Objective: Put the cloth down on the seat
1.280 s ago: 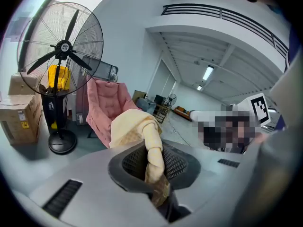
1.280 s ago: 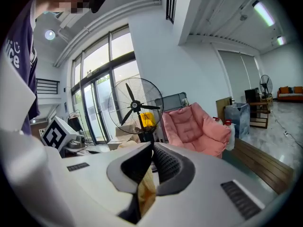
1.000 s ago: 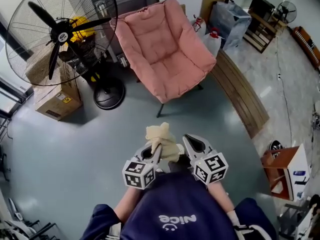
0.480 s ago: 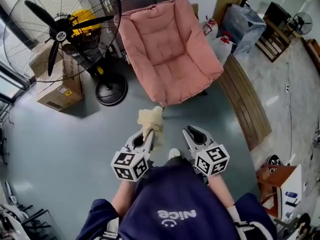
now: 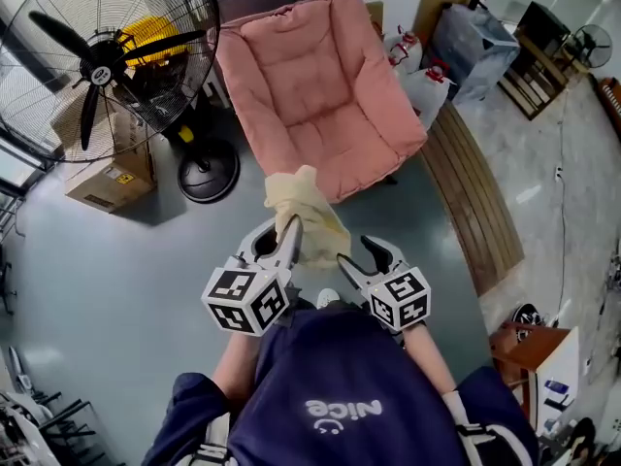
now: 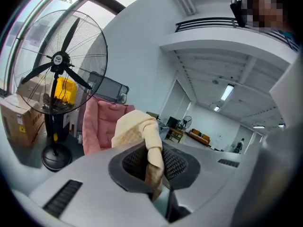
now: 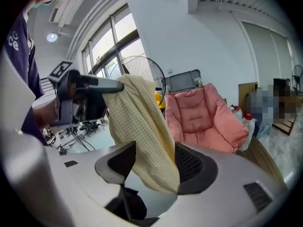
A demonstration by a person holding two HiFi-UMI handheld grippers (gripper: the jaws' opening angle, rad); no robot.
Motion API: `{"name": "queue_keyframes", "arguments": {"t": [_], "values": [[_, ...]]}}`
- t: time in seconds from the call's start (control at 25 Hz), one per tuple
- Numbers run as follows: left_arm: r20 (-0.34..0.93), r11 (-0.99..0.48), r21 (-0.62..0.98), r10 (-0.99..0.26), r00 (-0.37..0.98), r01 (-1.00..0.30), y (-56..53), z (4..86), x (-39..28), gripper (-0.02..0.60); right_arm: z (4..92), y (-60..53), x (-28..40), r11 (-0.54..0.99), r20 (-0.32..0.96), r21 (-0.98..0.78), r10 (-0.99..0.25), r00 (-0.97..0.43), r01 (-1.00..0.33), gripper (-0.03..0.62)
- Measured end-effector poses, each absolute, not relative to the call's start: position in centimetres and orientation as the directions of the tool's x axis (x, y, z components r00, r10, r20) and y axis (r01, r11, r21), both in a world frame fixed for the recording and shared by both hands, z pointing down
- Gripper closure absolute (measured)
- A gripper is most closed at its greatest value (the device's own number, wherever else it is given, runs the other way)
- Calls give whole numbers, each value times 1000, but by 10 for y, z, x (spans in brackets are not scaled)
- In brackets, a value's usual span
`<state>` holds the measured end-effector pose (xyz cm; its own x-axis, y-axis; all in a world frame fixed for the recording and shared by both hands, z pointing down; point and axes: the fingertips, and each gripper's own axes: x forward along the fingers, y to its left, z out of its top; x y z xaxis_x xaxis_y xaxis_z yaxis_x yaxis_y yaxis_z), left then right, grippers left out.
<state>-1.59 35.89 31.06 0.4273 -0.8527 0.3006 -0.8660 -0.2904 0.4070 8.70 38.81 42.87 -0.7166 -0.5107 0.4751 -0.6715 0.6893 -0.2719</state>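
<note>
Moved: pink armchair (image 5: 320, 95) nearer, cloth (image 5: 303, 216) raised. Left gripper (image 5: 284, 233): clamped on cloth. Right gripper (image 5: 357, 252): jaws opening, cloth loose between. Risk: single hold may drop cloth short of armchair.

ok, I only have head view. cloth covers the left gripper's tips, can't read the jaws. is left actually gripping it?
Observer: Yes. The left gripper view shows the left gripper shut on the cloth, with a fold pinched between its jaws.
Operator: and right?
Observer: The right gripper is opening. In its own view the cloth hangs loose between the jaws, with a gap on one side.
Operator: cloth on the seat yet?
Observer: No. The right gripper view shows the pink seat well behind the cloth, not touching it.
</note>
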Motion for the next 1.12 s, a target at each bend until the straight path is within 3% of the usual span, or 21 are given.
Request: {"name": "queue_keyframes", "arguments": {"t": [0.68, 0.92, 1.12], "values": [[158, -472, 462, -789, 593, -751, 269, 234, 10, 526, 517, 326, 65, 579, 649, -292, -464, -602, -761, 341], [147, -570, 450, -711, 687, -687, 226, 219, 4, 526, 519, 242, 43, 512, 624, -241, -569, -535, -825, 341], [132, -638, 446, -647, 751, -628, 185, 217, -16, 526, 517, 196, 10, 504, 623, -302, -538, -568, -809, 363]]}}
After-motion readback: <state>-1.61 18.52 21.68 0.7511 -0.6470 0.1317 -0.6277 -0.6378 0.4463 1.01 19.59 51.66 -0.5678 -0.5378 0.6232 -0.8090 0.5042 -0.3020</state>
